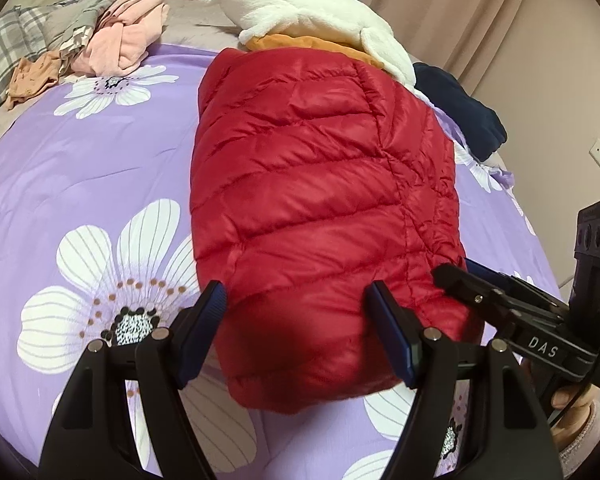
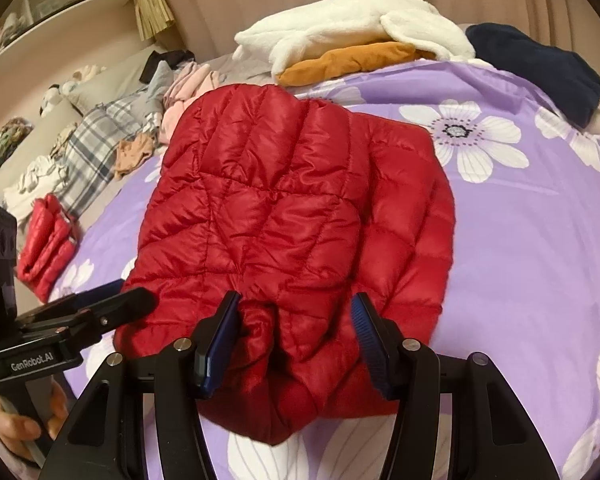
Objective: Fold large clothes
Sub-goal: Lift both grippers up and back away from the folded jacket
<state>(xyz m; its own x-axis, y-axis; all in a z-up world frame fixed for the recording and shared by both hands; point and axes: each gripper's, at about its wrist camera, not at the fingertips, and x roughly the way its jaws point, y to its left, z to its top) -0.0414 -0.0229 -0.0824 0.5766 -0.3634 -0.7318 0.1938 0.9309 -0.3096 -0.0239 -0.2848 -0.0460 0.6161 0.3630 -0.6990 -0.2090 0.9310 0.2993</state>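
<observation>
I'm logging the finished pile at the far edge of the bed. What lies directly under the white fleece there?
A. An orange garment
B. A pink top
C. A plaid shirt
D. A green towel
A: the orange garment sticks out from beneath the white fleece.

Soft, even indoor light, source unclear; sheen on the red puffer jacket (image 1: 320,200). Beyond it, heavy fisheye bending and dark vignetted corners; its near hem looks blurred.
</observation>
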